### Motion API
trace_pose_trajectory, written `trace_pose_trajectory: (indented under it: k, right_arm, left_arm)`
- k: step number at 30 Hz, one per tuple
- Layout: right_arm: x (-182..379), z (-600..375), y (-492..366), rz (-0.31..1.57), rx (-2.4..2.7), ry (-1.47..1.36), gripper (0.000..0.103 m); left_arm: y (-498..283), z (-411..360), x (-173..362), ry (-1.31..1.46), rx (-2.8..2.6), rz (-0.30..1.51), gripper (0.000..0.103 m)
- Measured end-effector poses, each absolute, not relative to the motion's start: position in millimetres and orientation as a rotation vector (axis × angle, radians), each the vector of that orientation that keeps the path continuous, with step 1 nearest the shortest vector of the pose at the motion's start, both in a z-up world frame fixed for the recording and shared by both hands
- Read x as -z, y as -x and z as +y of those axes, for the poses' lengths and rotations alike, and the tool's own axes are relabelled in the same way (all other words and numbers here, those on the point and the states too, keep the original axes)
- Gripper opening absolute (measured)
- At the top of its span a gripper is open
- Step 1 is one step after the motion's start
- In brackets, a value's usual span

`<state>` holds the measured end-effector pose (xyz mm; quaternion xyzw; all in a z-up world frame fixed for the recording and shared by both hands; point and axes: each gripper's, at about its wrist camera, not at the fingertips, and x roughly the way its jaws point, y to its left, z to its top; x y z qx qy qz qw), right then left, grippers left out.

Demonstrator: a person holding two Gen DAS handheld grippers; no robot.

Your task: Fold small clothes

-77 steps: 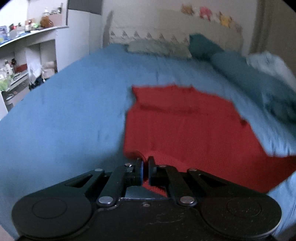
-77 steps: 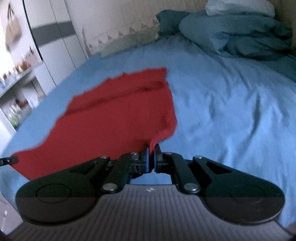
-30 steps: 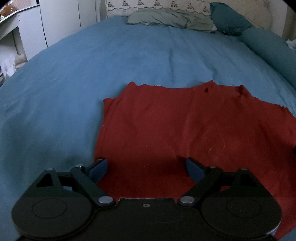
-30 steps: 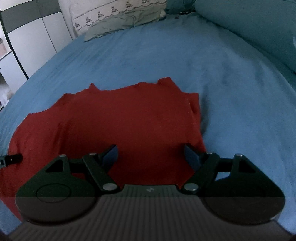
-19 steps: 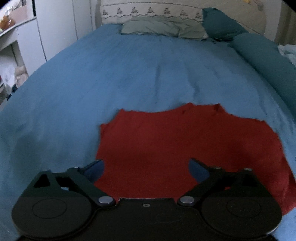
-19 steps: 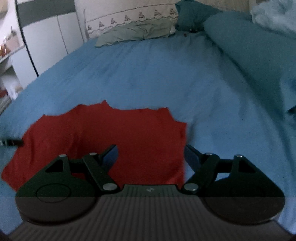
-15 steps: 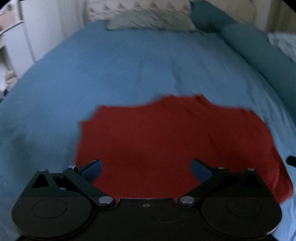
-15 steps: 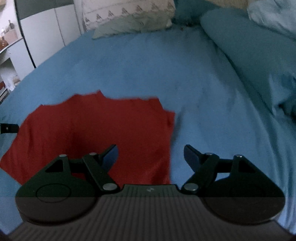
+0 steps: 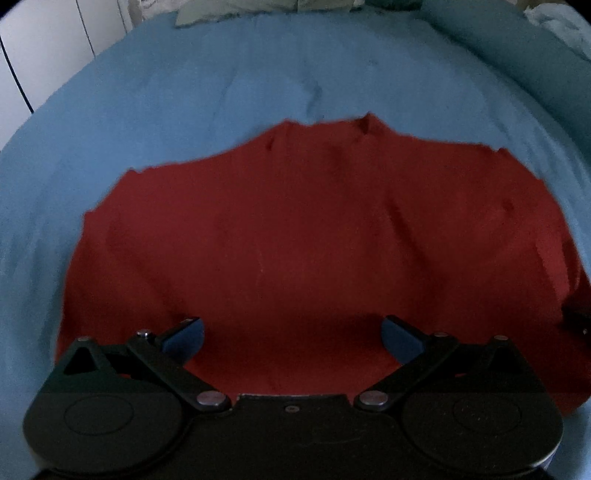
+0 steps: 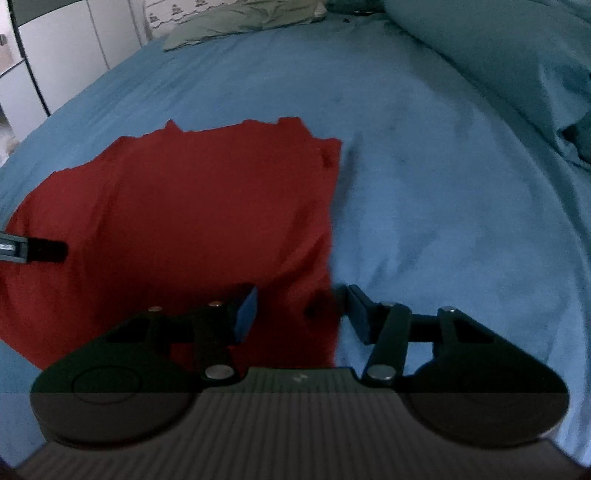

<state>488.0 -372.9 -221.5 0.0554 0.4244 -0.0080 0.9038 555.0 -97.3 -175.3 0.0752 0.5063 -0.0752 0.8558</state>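
I have a red garment (image 9: 314,240) lying flat on the bed's blue sheet (image 9: 184,92), spread wide across the left wrist view and filling the left half of the right wrist view. Its far edge is uneven, with small notches and points along it, and a few soft creases run through the cloth.

My left gripper (image 9: 292,334) hangs over the near part of the garment with its fingers (image 9: 184,334) spread as wide as they go; they have just finished opening. Red cloth shows in the gap behind them, but nothing is pinched: the blue pads stand clear on either side.

My right gripper (image 10: 301,314) sits at the garment's right-hand edge. Its fingers (image 10: 245,312) have just been closing and now stand about half apart. The red edge, with a small dark fold in it, lies in the gap between them, one pad over the cloth and the other over the bare sheet. The pads do not press on the cloth.

At the left margin of the right wrist view a dark tip of the other gripper pokes in over the garment. A pale green pillow (image 10: 240,29) lies at the head of the bed, a teal duvet (image 10: 517,55) is bunched along the right side, and white wardrobe doors (image 10: 62,48) stand to the left.
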Motion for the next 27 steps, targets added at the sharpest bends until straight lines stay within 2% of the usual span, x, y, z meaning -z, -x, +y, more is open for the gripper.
trace_pose_trajectory:
  k: [2,3,5,7,9,15,21,24,27]
  right_arm:
    - [222,-370,-489,0.89,-0.003,-0.106,0.068]
    - [223,-370,-491,0.895,-0.009,-0.114,0.065]
    - [222,-374,-493,0.905,-0.023,-0.146,0.053]
    - [218,-379,-496,0.918,-0.019,-0.193,0.032]
    - [211,-388,-498,0.935,-0.009,-0.295,0.028]
    - [153,-400,-501,0.837,-0.061,-0.638,0.026]
    - [85,-298,-544,0.782,-0.34,-0.575,0.025]
    - [87,-209,-566,0.841,-0.516,-0.457,0.025]
    - [124,-124,-581,0.938,-0.613,-0.34,0.025]
  left_arm:
    - [-557,-96,180,-0.145,0.155,1.079,0.103]
    - [-559,-96,182,-0.144,0.155,1.084,0.103]
    - [-560,-97,184,-0.152,0.158,1.092,0.103]
    - [-562,-97,184,-0.148,0.155,1.105,0.103]
    - [-567,-97,186,-0.147,0.154,1.124,0.103]
    - [-579,-85,175,-0.109,0.186,1.198,0.103]
    - [-551,-16,136,-0.107,0.136,1.125,0.103]
    - [-528,32,130,-0.069,0.1,1.114,0.103]
    - [-505,74,138,-0.037,0.073,1.117,0.103]
